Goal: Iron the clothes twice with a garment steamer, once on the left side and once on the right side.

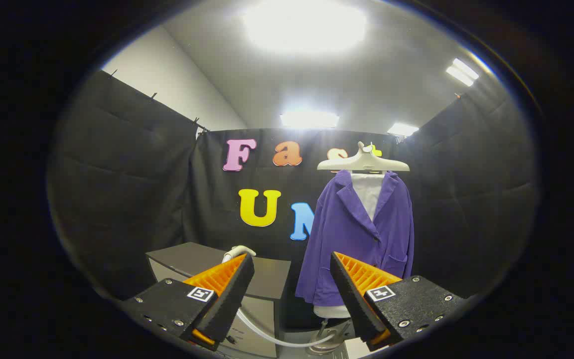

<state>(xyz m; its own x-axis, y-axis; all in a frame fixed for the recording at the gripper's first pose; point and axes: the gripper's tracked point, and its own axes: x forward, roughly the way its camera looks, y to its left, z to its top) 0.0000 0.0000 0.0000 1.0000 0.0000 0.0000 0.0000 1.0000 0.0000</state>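
Note:
A purple jacket [359, 239] hangs on a pale hanger [362, 163] over a white board [369, 192], beyond my right finger. The white steamer head [237, 252] pokes up from a grey cabinet [202, 262], just past my left finger. Its white hose [277, 336] runs down between the fingers toward the stand's base. My gripper [292, 264] is open with nothing between its fingers, well short of both the jacket and the steamer head.
Black cloth walls close the booth behind the jacket and at both sides. The stand's round base [329, 341] sits low under the jacket. Bright ceiling lights [307, 25] hang overhead.

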